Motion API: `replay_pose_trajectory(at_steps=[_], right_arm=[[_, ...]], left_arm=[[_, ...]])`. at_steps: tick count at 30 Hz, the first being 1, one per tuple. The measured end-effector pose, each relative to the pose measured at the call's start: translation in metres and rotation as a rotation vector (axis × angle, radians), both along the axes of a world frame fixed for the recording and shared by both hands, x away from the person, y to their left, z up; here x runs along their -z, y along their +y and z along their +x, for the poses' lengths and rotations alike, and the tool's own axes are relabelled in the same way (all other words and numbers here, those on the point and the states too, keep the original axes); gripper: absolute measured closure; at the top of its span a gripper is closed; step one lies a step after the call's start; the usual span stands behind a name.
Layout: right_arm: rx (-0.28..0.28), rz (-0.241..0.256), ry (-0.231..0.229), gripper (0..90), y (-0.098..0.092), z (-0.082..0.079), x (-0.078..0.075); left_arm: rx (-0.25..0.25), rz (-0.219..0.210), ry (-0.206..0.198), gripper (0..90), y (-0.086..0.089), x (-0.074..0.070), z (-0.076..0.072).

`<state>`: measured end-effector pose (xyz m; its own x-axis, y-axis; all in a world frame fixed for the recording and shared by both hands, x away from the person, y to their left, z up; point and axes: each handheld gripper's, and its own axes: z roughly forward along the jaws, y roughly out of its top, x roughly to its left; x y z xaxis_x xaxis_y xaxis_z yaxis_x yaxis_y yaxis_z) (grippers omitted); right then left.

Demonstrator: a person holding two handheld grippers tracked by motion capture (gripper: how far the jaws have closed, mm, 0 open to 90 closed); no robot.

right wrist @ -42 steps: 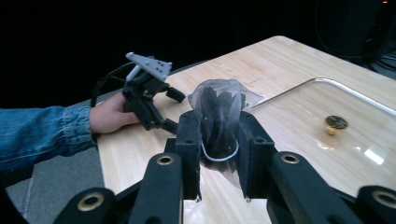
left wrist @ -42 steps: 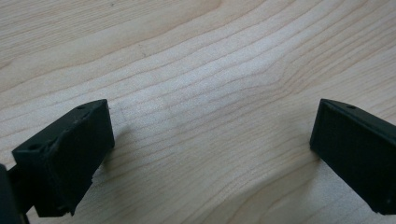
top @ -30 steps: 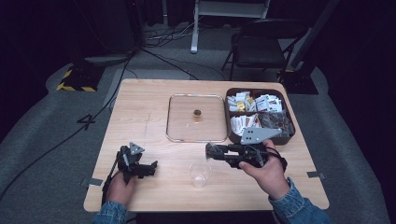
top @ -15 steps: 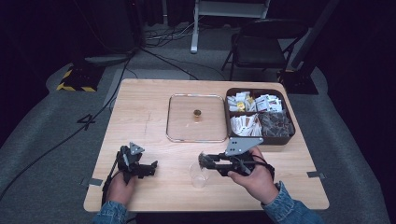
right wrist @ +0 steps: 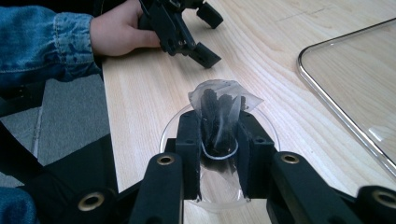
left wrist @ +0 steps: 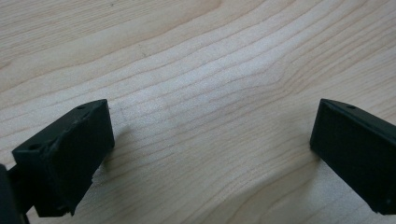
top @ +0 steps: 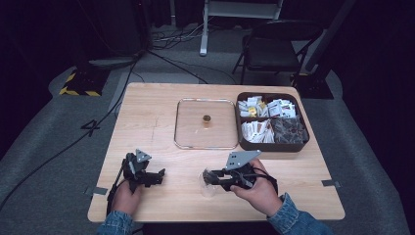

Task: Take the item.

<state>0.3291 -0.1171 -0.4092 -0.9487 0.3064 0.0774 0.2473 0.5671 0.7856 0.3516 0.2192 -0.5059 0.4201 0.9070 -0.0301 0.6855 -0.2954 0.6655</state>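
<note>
My right gripper [right wrist: 218, 135] is shut on a small clear sachet of dark bits [right wrist: 219, 105], held just over the mouth of a clear glass cup [right wrist: 169, 127]. In the high view that cup [top: 207, 190] stands near the table's front edge, with the right gripper [top: 211, 177] at its top. My left gripper [top: 155, 177] rests at the front left, and its jaws stand wide apart over bare wood [left wrist: 210, 140] with nothing between them. The left gripper [right wrist: 187, 28] and its hand also appear in the right gripper view, beyond the cup.
A square glass lid [top: 195, 139] with a small brown knob [top: 206, 118] lies flat at the table's centre. To its right stands a dark tray [top: 303, 146] with compartments of several sachets. The table's front edge is close behind the cup.
My right gripper has carried the sachet leftward and toward the front edge, from beside the tray to above the cup. The left gripper has stayed put.
</note>
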Motion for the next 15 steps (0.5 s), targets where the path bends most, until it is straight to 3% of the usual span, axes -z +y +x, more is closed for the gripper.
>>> replay_pose_trajectory(at_steps=[4, 7, 15], right_arm=[[-0.007, -0.021, -0.006, 72.8, 0.0019, -0.0002, 0.0033], [-0.008, -0.005, 0.008, 61.7, 0.0027, -0.0016, 0.0036], [0.023, 0.053, -0.025, 41.6, -0.0011, -0.0009, -0.0012]], left_arm=[[0.000, 0.000, 0.000, 0.0, 0.0000, 0.0000, 0.0000], [0.000, 0.000, 0.000, 0.0, 0.0000, 0.0000, 0.0000], [0.000, 0.001, 0.000, 0.0, 0.0001, -0.0001, 0.0001]])
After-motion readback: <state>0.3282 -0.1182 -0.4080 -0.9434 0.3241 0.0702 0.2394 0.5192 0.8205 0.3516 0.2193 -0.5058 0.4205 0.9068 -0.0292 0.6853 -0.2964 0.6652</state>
